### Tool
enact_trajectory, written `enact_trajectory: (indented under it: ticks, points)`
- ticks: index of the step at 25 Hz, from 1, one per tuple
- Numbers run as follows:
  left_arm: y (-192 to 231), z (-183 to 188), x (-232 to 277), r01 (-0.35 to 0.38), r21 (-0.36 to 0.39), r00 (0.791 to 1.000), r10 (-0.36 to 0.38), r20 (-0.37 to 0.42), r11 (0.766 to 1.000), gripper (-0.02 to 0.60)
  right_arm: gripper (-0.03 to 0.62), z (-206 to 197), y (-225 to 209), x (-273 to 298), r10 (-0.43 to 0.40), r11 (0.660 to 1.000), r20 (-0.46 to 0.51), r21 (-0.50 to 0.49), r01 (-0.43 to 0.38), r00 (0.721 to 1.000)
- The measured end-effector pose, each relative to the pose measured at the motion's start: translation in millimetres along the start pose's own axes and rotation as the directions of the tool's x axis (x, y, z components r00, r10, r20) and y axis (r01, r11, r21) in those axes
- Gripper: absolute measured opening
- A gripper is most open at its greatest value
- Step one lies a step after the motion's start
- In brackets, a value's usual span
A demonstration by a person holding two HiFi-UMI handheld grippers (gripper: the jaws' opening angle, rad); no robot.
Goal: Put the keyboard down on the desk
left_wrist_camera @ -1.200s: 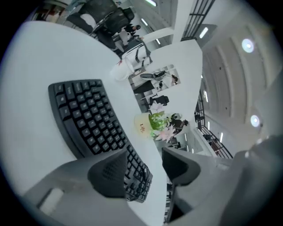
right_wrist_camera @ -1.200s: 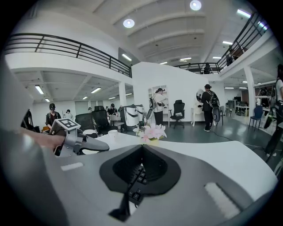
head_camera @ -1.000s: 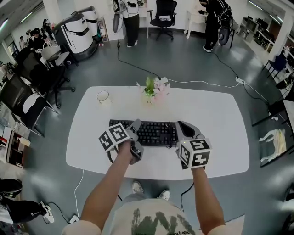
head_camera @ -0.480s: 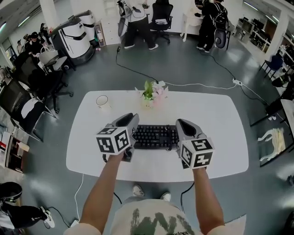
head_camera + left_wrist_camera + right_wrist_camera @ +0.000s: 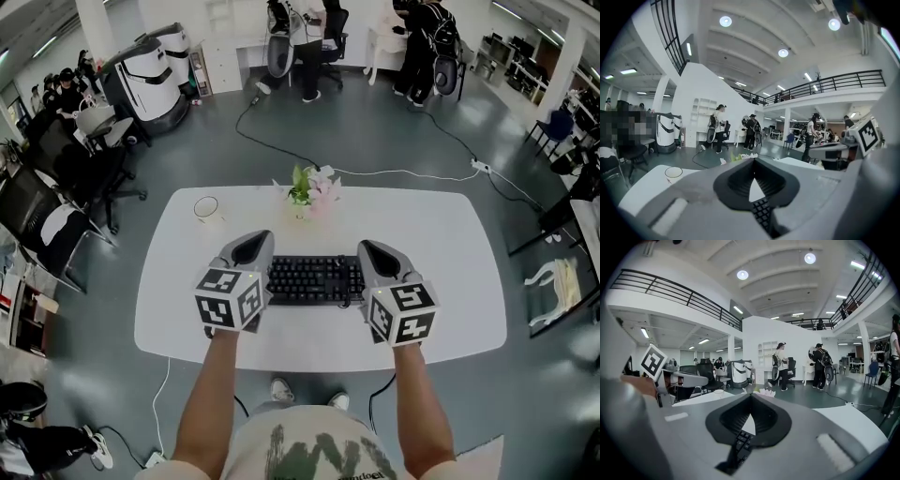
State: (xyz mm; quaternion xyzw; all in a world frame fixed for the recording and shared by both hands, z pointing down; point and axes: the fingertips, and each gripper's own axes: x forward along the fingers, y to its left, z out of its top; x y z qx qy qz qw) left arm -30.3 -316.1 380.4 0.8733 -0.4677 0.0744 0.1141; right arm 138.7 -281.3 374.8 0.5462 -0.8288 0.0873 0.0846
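Note:
A black keyboard (image 5: pixel 314 279) lies crosswise over the white desk (image 5: pixel 441 244), and I cannot tell whether it rests on the top or hangs just above it. My left gripper (image 5: pixel 249 249) covers its left end, jaws closed together, and black keys (image 5: pixel 761 213) show in the slot between them. At the right end my right gripper (image 5: pixel 377 253) is shut the same way, with keys (image 5: pixel 740 444) in its slot. Both marker cubes face me. The keyboard's two ends are hidden under the grippers.
A white cup (image 5: pixel 206 208) stands at the desk's far left and a small vase of flowers (image 5: pixel 309 187) at the far middle edge. Office chairs (image 5: pixel 56 206) stand left of the desk. A cable (image 5: pixel 403 172) runs over the floor behind, where people stand.
My left gripper has moved forward over the keyboard's left end, turned upright and closed its jaws on it. The right gripper has barely moved.

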Motion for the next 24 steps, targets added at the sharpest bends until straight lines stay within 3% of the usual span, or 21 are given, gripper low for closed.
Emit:
enact_trajectory:
  ticks: [24]
  points:
    - [6,-14,-8,-0.024,0.012,1.0,0.024,-0.019,1.0,0.003,-0.003,3,1,1,0.0,1.0,0.01,-0.008,0.0,1.0]
